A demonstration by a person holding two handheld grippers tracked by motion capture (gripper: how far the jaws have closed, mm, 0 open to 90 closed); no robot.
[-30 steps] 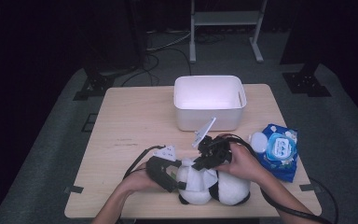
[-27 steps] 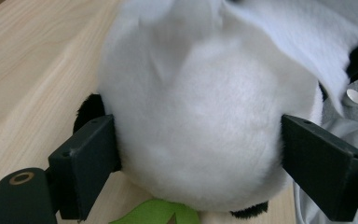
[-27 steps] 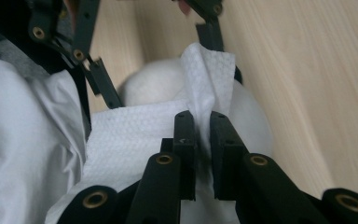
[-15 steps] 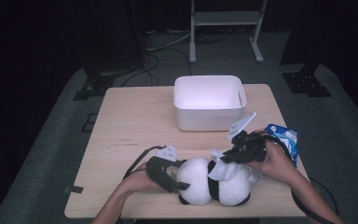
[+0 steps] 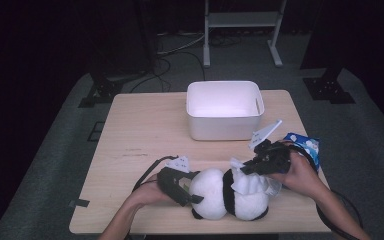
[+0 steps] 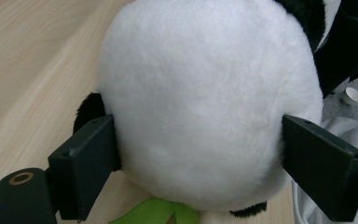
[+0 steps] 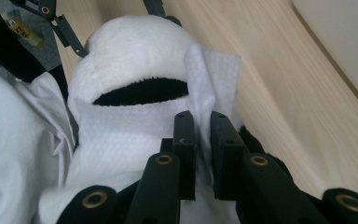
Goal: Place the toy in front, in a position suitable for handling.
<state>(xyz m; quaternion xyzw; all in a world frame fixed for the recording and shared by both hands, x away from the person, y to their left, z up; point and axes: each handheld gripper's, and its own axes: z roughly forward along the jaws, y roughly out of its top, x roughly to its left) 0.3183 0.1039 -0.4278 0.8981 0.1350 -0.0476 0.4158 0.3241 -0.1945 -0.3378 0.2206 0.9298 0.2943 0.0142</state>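
A black-and-white panda plush (image 5: 212,197) lies on its side near the front edge of the wooden table (image 5: 145,135). My left gripper (image 5: 192,192) is shut on its round white head, with a jaw pressed against each side (image 6: 200,126) of the plush (image 6: 205,93). My right gripper (image 5: 243,170) is shut on a white wipe (image 5: 252,185) draped over the panda's body. In the right gripper view the wipe (image 7: 121,135) is pinched between the two jaws (image 7: 200,119), and the panda (image 7: 130,56) lies beyond it.
A white plastic bin (image 5: 225,125) stands at the back centre of the table. A blue pack of wipes (image 5: 307,146) lies at the right edge, just behind my right hand. Dark floor with stands and cables surrounds the table.
My right gripper has moved to the right, from above the panda's middle toward the blue pack, with the wipe in it. The left gripper and the panda have stayed put.
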